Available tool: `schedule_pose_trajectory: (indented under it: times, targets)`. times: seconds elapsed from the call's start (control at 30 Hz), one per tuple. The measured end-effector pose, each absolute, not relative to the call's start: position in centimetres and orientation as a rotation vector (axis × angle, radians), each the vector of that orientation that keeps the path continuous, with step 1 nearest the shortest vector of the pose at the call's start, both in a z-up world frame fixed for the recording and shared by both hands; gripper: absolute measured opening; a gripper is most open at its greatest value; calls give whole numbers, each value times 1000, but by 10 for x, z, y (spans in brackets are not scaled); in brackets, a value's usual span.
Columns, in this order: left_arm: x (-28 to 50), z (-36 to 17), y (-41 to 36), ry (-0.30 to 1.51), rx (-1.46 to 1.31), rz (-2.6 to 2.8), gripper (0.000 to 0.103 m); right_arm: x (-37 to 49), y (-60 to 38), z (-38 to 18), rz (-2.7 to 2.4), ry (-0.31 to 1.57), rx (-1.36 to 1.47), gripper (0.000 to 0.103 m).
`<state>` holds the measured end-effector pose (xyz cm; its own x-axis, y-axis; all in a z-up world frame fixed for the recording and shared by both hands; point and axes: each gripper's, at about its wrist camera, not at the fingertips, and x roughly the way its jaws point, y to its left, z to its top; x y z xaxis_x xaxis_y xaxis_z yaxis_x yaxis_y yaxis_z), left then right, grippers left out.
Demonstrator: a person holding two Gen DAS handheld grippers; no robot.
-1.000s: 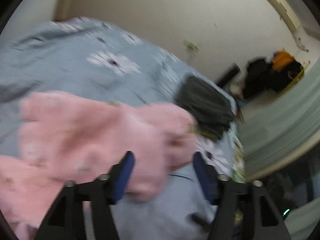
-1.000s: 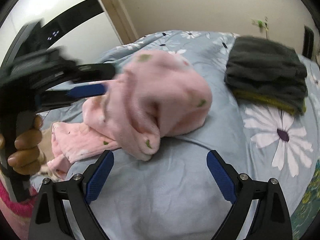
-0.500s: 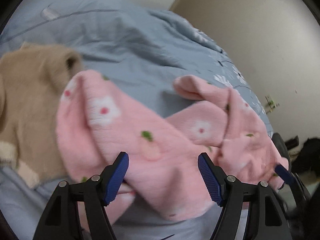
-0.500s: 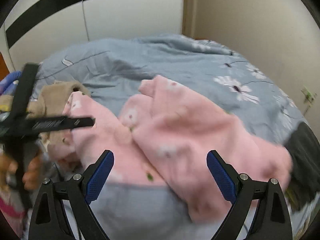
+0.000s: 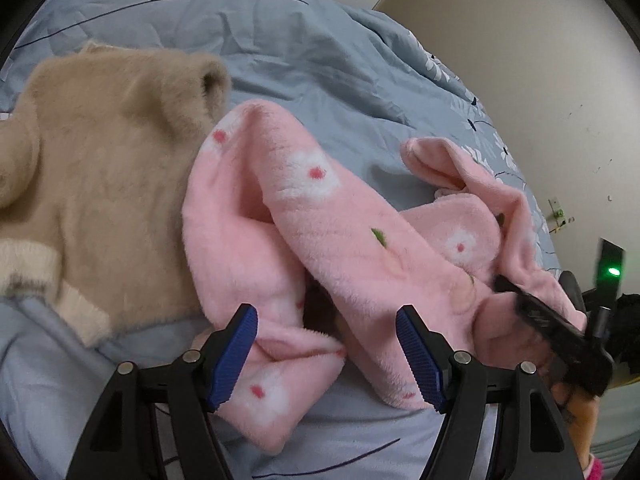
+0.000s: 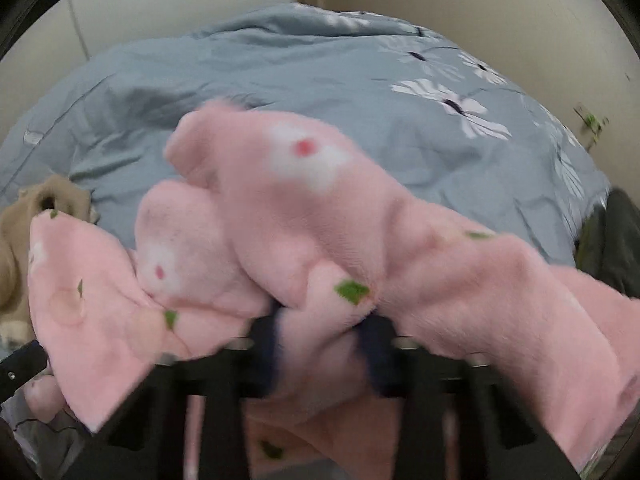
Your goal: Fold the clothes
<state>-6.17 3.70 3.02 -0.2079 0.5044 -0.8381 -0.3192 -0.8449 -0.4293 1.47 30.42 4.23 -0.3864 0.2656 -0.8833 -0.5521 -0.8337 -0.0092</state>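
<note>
Pink fleece garment [image 5: 340, 240], white-flower print, lying crumpled on the bed; beige sweater [image 5: 100, 184] touching at 9 o'clock.

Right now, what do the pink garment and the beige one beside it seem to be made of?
The pink garment looks like plush fleece: a matte, fuzzy pile with printed white flowers. The beige garment looks like a longer, furrier knit or faux fur, with a cream ribbed cuff. Fibre content cannot be told from here.

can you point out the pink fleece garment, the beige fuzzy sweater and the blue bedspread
pink fleece garment [image 5: 320, 216], left wrist view, upper fold near a white flower
beige fuzzy sweater [image 5: 100, 184], left wrist view, its body
blue bedspread [image 6: 280, 68], right wrist view, bare wrinkled stretch
</note>
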Motion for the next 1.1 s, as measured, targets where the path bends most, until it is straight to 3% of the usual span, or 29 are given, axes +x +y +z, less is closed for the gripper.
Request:
schedule_pose_trajectory:
  times: [0.1, 0.3, 0.5, 0.83, 1.0, 1.07, 1.1]
  targets:
    - [-57, 32, 39, -205, -1535, 2079, 75, 47, 316, 75, 2272, 439, -1219, 12]
    - [-49, 39, 43, -178, -1534, 2084, 75, 135, 344, 163, 2288, 309, -900, 10]
    - [-42, 51, 51, -146, -1512, 2082, 75, 242, 401, 197, 2044, 335, -667, 10]
    - [-53, 81, 110, -10, -1405, 2055, 75, 306, 419, 79, 1919, 613, -1023, 11]
    - [-78, 82, 168, 85, -1365, 2014, 75, 327, 404, 82, 1967, 667, -991, 24]
    - [-87, 76, 187, 98, -1389, 1973, 75, 333, 395, 91, 1975, 627, -986, 46]
    - [-91, 74, 197, 100, -1399, 1950, 75, 334, 391, 95, 1979, 599, -982, 49]
